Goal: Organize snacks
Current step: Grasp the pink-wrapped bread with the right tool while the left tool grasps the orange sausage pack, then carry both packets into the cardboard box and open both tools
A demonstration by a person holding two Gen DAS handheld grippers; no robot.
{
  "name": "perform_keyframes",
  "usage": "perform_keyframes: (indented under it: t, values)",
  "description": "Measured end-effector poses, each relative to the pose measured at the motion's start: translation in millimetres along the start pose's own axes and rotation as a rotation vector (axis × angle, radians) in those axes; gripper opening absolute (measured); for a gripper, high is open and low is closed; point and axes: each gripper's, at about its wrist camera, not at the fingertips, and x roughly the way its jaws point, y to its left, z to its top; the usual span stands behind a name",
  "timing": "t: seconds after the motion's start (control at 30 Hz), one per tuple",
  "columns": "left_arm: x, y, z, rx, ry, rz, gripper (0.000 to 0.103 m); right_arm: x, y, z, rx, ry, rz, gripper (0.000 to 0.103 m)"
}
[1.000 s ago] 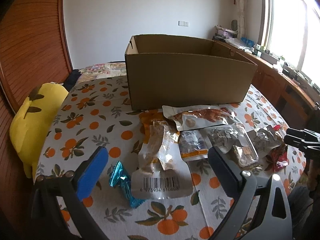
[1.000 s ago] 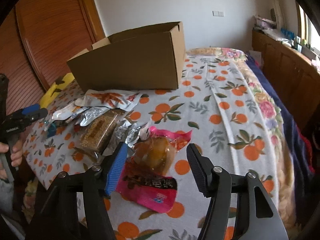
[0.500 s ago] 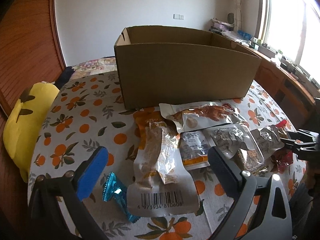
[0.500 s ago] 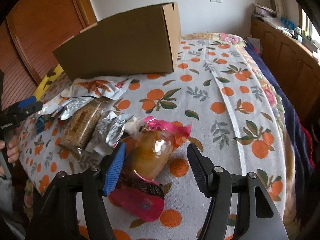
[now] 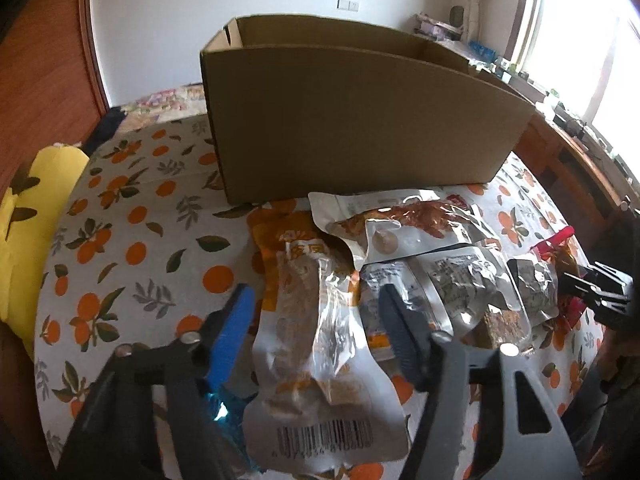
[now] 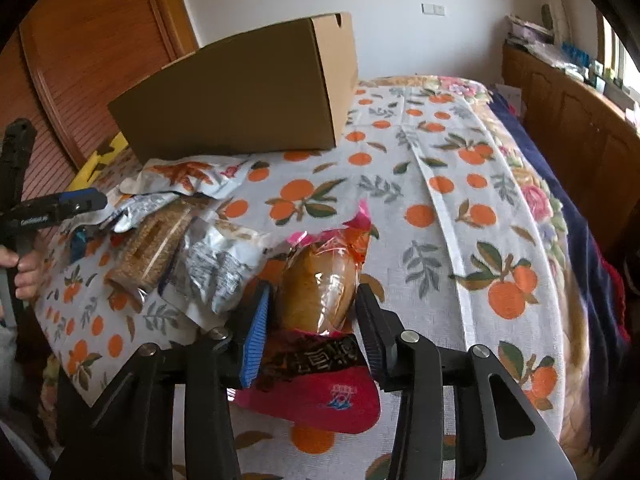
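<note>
Pink-wrapped bread snack (image 6: 316,292) lay on the orange-print cloth (image 6: 440,184), the right gripper (image 6: 314,320) closed around it, both pads touching; the left gripper (image 5: 316,320) stood open astride a silver barcode pouch (image 5: 320,344), before the cardboard box (image 5: 352,120).

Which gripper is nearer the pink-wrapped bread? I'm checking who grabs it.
Right. The right gripper has its fingers on either side of the pink-wrapped bread; the left gripper is over the barcode pouch, across the pile.
</note>
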Motion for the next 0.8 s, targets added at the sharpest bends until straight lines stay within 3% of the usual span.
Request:
perform_keyframes:
  t: [0.23, 0.4, 0.57, 0.63, 0.7, 0.8]
  values:
    - [12, 5, 7, -0.006, 0.056, 0.011, 0.047, 2, 10, -7, -0.067, -0.043, -0.056, 0.044]
    - [22, 14, 14, -0.051, 0.093, -0.018, 0.061, 3, 7, -7, -0.059, -0.048, -0.044, 0.045]
    - [28, 21, 16, -0.073, 0.116, -0.044, 0.065, 3, 6, -6, -0.062, -0.048, -0.046, 0.045]
    - [29, 22, 13, -0.078, 0.122, -0.065, 0.063, 3, 7, -6, -0.059, -0.046, -0.043, 0.045]
    - [28, 22, 10, -0.083, 0.123, -0.106, 0.051, 3, 7, -6, -0.062, -0.046, -0.045, 0.045]
    - [24, 19, 6, -0.071, 0.122, -0.117, 0.048, 3, 6, -6, -0.062, -0.045, -0.044, 0.045]
